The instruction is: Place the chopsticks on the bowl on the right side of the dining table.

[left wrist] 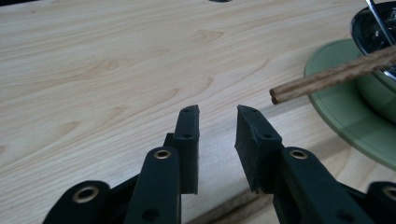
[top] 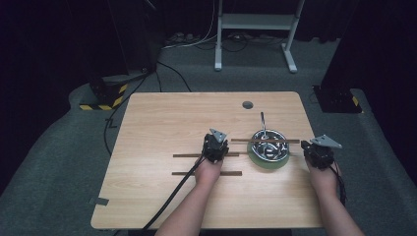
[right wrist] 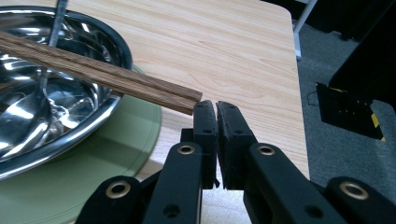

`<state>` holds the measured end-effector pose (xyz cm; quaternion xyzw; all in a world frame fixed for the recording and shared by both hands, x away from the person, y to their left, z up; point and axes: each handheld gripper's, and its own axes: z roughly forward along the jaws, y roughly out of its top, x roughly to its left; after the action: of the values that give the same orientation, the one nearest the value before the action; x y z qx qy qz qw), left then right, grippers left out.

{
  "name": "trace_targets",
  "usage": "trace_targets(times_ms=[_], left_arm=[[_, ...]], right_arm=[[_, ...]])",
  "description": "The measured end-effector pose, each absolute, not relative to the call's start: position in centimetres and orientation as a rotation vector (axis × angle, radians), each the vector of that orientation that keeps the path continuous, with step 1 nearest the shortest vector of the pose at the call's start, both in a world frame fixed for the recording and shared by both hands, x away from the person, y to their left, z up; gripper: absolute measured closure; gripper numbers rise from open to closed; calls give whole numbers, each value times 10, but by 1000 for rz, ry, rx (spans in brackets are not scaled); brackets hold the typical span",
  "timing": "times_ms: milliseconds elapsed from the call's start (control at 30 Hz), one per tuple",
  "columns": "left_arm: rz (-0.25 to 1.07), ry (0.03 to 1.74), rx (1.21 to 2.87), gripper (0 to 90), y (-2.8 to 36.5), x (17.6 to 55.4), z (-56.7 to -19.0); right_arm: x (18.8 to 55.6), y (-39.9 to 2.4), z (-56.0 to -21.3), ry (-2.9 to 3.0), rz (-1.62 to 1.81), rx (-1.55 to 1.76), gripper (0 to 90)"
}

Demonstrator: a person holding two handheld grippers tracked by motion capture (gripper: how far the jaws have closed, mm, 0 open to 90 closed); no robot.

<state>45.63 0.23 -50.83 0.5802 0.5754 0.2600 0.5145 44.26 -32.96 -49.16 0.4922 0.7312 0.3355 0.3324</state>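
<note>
Chopsticks on bowl: lying across the rim of the steel bowl, a pair side by side; near end overhanging toward 9 o'clock in the left gripper view, far end running off frame.
Bowl: sitting on a green plate, toward 3 o'clock of table centre; a metal utensil handle sticking out toward 12 o'clock, its head blurred by reflections.
Left gripper: jaws standing a little apart, nothing between them in its own view; hovering over a dark stick, partly covering it.
Second stick: lying toward 6 o'clock of the first, its middle hidden by the hand.
Right gripper: at 3 o'clock of the bowl; jaws pressing together, empty, tips just beside the chopstick end; touching or not, cannot tell.
Table: near edge cut off by the frame.
</note>
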Motion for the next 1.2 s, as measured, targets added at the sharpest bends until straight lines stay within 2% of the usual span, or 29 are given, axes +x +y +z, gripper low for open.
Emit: trace_targets(times_ms=[300,800,833,933,1200], left_arm=[[613,1346,1400,747,-2,446,-506],[612,1350,1395,755,-8,452,-506],[605,1369,1353,754,-11,453,-505],[613,1349,1412,754,-9,453,-504],[612,1353,1400,755,-12,455,-505]], right_arm=[[440,-327,-491,1909,866,1289,856],[440,-324,-492,1915,864,1283,856],[441,-325,-493,1915,866,1285,856],[441,-325,-493,1918,864,1282,856],[441,-326,-493,1911,865,1287,856]])
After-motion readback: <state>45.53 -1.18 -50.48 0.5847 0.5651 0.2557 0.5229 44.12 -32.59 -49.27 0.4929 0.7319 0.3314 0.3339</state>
